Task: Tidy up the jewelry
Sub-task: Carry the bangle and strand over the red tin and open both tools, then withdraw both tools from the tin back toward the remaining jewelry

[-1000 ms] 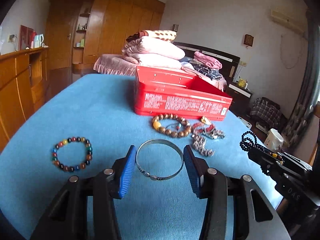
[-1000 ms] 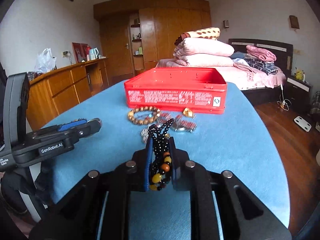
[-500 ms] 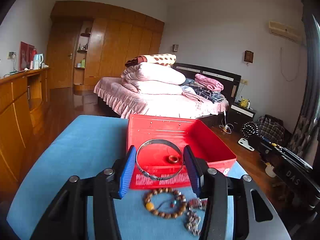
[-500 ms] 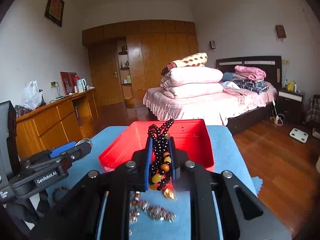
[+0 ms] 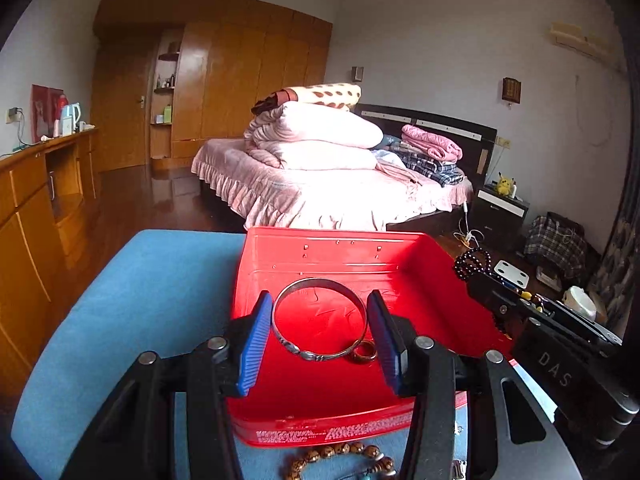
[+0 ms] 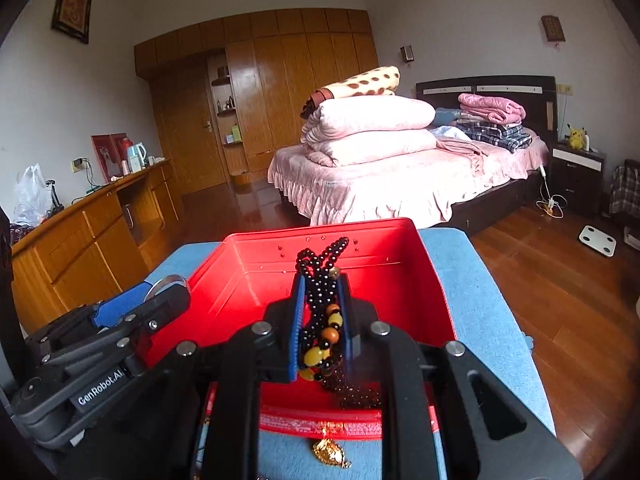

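Observation:
My left gripper [image 5: 320,334] is shut on a silver bangle [image 5: 316,354] and holds it over the open red box [image 5: 340,248] on the blue table. A small ring [image 5: 365,352] lies inside the box. My right gripper [image 6: 321,320] is shut on a black bead necklace [image 6: 320,304] with amber beads and holds it over the same red box [image 6: 352,232]; its tail hangs into the box. The right gripper also shows at the right of the left wrist view [image 5: 520,308]. The left gripper shows at the left of the right wrist view [image 6: 132,308].
A brown wooden bead bracelet [image 5: 340,454] lies on the blue table [image 5: 132,288] in front of the box. A gold pendant [image 6: 330,454] lies on the blue table [image 6: 492,320] there too. A bed and wooden cabinets stand beyond the table.
Both grippers have lifted off the table with their jewelry and moved forward over the red box. The bangle and the necklace stay gripped.

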The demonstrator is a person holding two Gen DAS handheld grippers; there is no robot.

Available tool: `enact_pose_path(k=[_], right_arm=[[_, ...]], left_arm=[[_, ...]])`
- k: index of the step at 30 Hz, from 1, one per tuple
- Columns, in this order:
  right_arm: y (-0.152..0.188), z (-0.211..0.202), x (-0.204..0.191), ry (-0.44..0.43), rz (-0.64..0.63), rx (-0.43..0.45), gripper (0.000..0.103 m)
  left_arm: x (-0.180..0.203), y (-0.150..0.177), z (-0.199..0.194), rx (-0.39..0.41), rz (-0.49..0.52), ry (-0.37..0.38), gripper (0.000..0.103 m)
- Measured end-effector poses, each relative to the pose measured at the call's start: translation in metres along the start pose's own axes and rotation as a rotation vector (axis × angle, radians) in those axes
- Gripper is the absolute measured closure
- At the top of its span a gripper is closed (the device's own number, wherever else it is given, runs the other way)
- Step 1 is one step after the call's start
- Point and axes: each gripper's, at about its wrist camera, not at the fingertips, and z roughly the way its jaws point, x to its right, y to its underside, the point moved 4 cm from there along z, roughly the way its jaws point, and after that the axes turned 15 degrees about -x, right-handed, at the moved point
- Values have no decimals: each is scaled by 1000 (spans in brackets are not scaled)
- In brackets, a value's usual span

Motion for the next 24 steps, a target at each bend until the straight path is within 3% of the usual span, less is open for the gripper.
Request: enact_pose_path(k=[2, 4, 6, 10, 18, 24], right_arm=[[0, 8, -2, 3, -7, -16, 88], [1, 12, -2, 18, -5, -25, 79], [1, 14, -2, 17, -2, -23, 70], [1, 8, 3, 8, 26, -15, 68], [22, -42, -3, -10, 38, 35, 65], [71, -82, -13, -20, 47, 40, 62]], left_arm=[[0, 0, 7, -18, 0, 3, 55], [0, 1, 14, -43, -1, 3, 52], [-3, 0, 17, -58, -6, 10, 43], [-6, 0, 8, -45, -7, 13, 37], [-16, 11, -51, 34, 2, 2, 35], [-31, 52, -100, 92, 6, -44, 30]])
